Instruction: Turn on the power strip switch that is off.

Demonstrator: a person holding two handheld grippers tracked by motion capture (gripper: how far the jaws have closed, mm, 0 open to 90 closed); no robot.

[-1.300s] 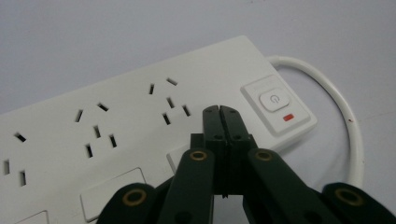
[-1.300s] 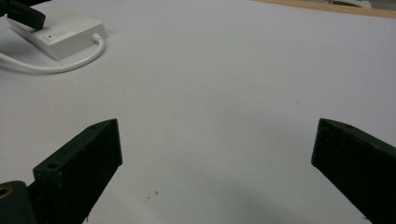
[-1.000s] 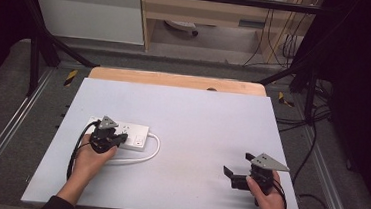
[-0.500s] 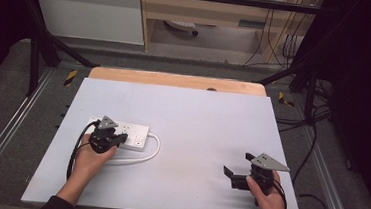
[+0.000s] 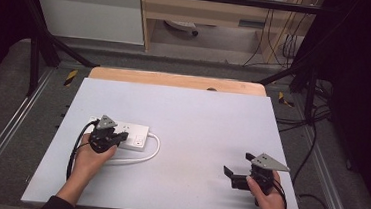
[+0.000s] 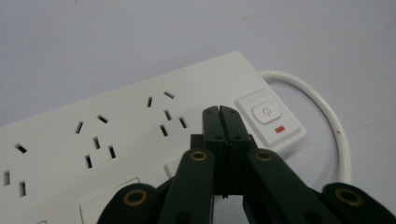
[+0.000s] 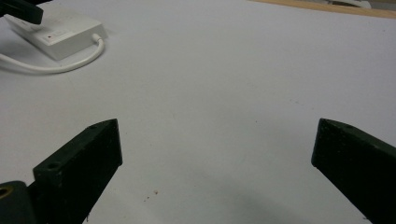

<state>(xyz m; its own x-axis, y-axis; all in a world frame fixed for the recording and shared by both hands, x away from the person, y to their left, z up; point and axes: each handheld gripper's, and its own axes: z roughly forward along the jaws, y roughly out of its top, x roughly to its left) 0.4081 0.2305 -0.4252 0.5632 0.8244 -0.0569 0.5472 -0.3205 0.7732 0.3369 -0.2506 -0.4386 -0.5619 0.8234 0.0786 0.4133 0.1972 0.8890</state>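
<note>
Lying flat on the pale grey rectangular table top [image 5: 187,114], a white plastic power strip [image 5: 130,134] with a white looped cord [image 5: 150,152] serves as landmark. Left gripper [image 6: 219,112]: jaws pressed together with nothing between them, tips over the strip's top face just beside its white power button [image 6: 266,113], above a small red indicator [image 6: 280,129]. Right gripper [image 5: 236,171]: jaws spread wide and empty, held well apart from the strip, over bare table.

Left gripper [image 6: 219,110] fingers pressed together; right gripper [image 7: 217,144] fingers spread wide
</note>
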